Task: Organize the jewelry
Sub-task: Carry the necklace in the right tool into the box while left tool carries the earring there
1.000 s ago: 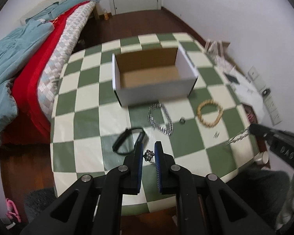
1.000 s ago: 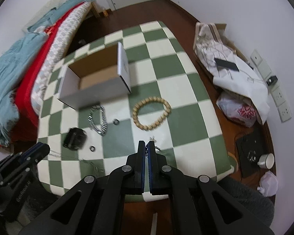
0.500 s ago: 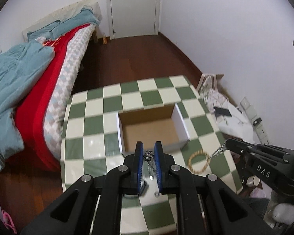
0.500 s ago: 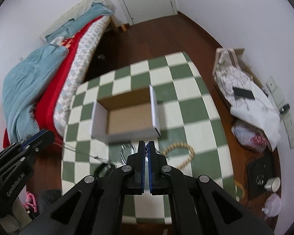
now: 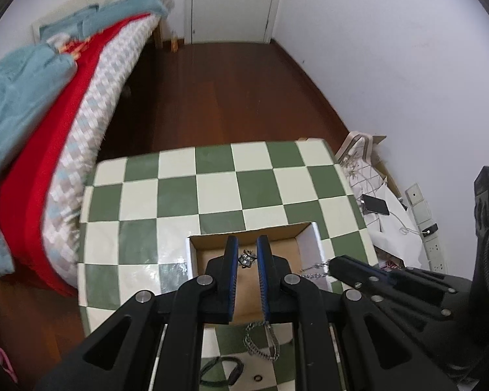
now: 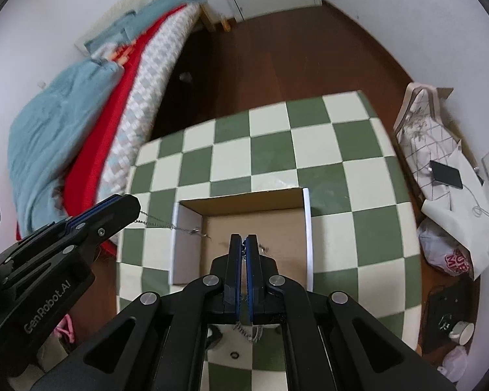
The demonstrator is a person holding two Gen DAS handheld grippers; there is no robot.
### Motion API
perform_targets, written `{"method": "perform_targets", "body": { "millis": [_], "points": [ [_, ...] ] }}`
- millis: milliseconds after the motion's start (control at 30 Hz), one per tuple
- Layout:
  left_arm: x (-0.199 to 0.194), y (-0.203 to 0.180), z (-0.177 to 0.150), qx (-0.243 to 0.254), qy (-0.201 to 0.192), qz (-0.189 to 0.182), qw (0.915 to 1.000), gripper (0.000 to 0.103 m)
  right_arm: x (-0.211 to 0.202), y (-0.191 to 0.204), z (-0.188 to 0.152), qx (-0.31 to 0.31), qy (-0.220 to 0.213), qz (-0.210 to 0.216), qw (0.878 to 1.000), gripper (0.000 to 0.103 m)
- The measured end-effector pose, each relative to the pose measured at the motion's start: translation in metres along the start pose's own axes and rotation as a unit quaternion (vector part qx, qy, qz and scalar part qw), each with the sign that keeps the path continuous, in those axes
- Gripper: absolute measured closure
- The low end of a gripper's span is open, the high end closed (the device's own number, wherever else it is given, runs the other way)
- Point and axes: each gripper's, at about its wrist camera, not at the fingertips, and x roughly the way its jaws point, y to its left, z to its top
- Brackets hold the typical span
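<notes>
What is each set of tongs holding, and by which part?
One thin silver chain, strung between them over the box. The left tongs pinch its pendant end; the right tongs pinch the other end.

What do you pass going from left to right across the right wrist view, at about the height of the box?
Left gripper → thin chain → cardboard box → checkered table → pink-printed plastic bag.
</notes>
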Motion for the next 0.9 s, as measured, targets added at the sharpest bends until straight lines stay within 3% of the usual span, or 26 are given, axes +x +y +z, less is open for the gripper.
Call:
{"method": "perform_targets", "body": {
  "millis": [267,400,433,467,500,567,600,633,667,700,733,767,800,900],
  "points": [
    [0.063,0.016,0.006,-0.028,0.072,-0.028,0.9966,0.094,0.064,-0.007,0.028,0.002,0.056,-0.004,0.998,0.101],
    [0.074,0.023,0.008,-0.035,0.086,-0.006,0.9957,0.091,0.081,-0.016,0.037,0.016,0.077,-0.008,0.997,0.098],
    [0.073,0.025,0.008,-0.034,0.082,0.003,0.996,0.091,0.084,-0.017,0.037,0.015,0.083,-0.015,0.996,0.095],
    [0.074,0.027,0.009,-0.035,0.079,0.011,0.9962,0.09,0.085,-0.018,0.038,0.014,0.086,-0.025,0.996,0.081],
    [0.073,0.029,0.009,-0.034,0.075,0.023,0.9963,0.088,0.085,-0.019,0.037,0.012,0.085,-0.035,0.996,0.059],
    [0.07,0.032,0.009,-0.027,0.064,0.049,0.9964,0.077,0.083,-0.021,0.036,0.008,0.082,-0.046,0.996,0.045],
    [0.067,0.033,0.008,-0.022,0.054,0.063,0.9963,0.063,0.081,-0.021,0.034,0.005,0.08,-0.054,0.995,0.045],
    [0.064,0.035,0.007,-0.021,0.046,0.078,0.9957,0.042,0.079,-0.021,0.032,0.0,0.079,-0.064,0.995,0.045],
    [0.06,0.038,0.006,-0.022,0.037,0.088,0.9952,0.032,0.077,-0.02,0.028,-0.009,0.079,-0.08,0.994,0.045],
    [0.057,0.04,0.005,-0.024,0.027,0.096,0.9947,0.021,0.074,-0.02,0.024,-0.016,0.077,-0.093,0.993,0.038],
    [0.055,0.043,0.004,-0.024,0.019,0.105,0.994,0.014,0.073,-0.018,0.02,-0.025,0.076,-0.109,0.991,0.031],
    [0.051,0.044,0.0,-0.021,0.013,0.117,0.9928,0.01,0.071,-0.017,0.016,-0.033,0.075,-0.122,0.989,0.018],
    [0.05,0.047,-0.001,-0.019,0.012,0.124,0.992,0.002,0.071,-0.017,0.01,-0.038,0.073,-0.131,0.988,0.013],
    [0.044,0.049,-0.014,-0.015,0.003,0.142,0.9898,0.0,0.072,-0.015,-0.008,-0.051,0.076,-0.152,0.984,0.007]
  ]
}}
